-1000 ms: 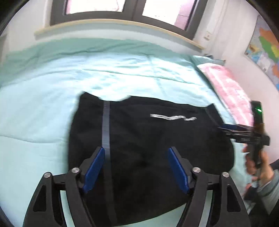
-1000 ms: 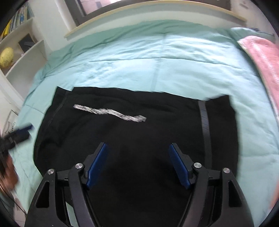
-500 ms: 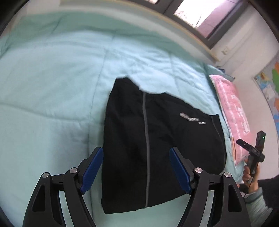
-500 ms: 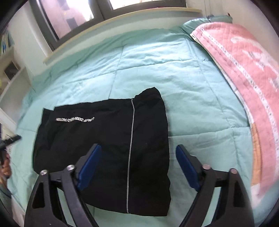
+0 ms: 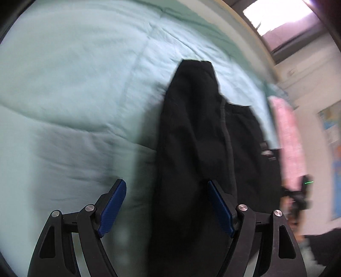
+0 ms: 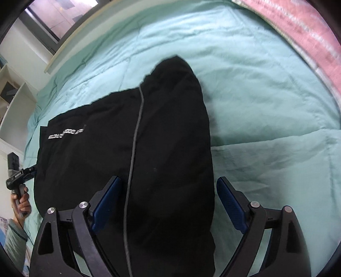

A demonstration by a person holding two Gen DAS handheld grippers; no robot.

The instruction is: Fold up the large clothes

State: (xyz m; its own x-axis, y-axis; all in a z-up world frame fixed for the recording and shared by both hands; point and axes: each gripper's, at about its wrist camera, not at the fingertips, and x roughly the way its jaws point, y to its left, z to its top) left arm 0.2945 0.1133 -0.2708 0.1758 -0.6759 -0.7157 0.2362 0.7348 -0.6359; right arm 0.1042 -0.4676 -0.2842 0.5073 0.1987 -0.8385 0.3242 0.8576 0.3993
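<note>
Right wrist view: black folded garment [image 6: 166, 149] lies on the mint quilt [image 6: 266, 106]; right gripper [image 6: 168, 191] hovers spread wide over its right edge. Left gripper [image 5: 166, 198] likewise gapes above its left edge.

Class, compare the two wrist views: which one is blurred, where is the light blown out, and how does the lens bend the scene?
Left wrist view: motion-smeared across the black garment and green bedspread, with the window blown out. Right wrist view: sharper, the white lettering visible though unreadable. Both: fisheye curvature and dark corners.
</note>
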